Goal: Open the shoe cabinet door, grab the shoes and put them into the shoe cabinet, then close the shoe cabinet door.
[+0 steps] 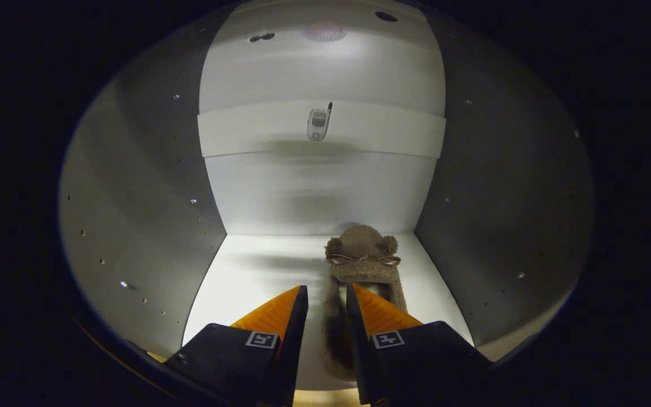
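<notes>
Lying on the cabinet (pixel 246 271) floor, the slipper (pixel 359 254) runs between the fingers, toe beyond them; the gripper (pixel 326 294) pinches its side wall

The shoe (pixel 359 265) lies on the cabinet floor (pixel 257 282), its side wall between the tool's (pixel 326 299) fingers.

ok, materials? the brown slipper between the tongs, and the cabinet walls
Brown fuzzy slipper: looks like plush or fleece fabric, matte, with a nappy pile, two small ears and thin wire glasses on the toe. White cabinet walls: probably laminated board, smooth with a soft sheen, glare patches and rows of shelf-pin holes. Tongs grip the slipper's side wall.
</notes>
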`<act>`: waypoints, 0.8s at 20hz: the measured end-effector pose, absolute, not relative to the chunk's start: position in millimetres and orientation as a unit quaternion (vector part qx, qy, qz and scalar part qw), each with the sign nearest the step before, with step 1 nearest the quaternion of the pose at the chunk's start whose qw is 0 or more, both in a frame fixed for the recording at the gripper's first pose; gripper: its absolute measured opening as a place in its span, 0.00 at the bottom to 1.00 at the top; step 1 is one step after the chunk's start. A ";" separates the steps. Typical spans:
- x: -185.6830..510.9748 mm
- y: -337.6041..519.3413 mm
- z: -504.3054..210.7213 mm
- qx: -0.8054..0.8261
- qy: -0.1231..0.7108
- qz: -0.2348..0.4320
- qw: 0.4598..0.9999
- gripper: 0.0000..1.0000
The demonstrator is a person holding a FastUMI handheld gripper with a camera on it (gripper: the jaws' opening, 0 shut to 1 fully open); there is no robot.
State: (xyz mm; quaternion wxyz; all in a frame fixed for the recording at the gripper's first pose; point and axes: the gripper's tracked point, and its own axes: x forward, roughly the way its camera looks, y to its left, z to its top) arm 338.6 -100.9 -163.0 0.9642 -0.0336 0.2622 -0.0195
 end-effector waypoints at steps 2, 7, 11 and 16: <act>324.8 -96.1 -142.7 -0.036 0.240 -0.018 0.970 0.45; 274.4 -91.8 -104.6 -0.039 0.206 -0.026 0.977 0.45; 223.1 -100.6 -86.8 -0.026 0.195 -0.041 0.980 0.45; 165.6 -110.2 -71.6 -0.009 0.171 -0.055 0.984 0.45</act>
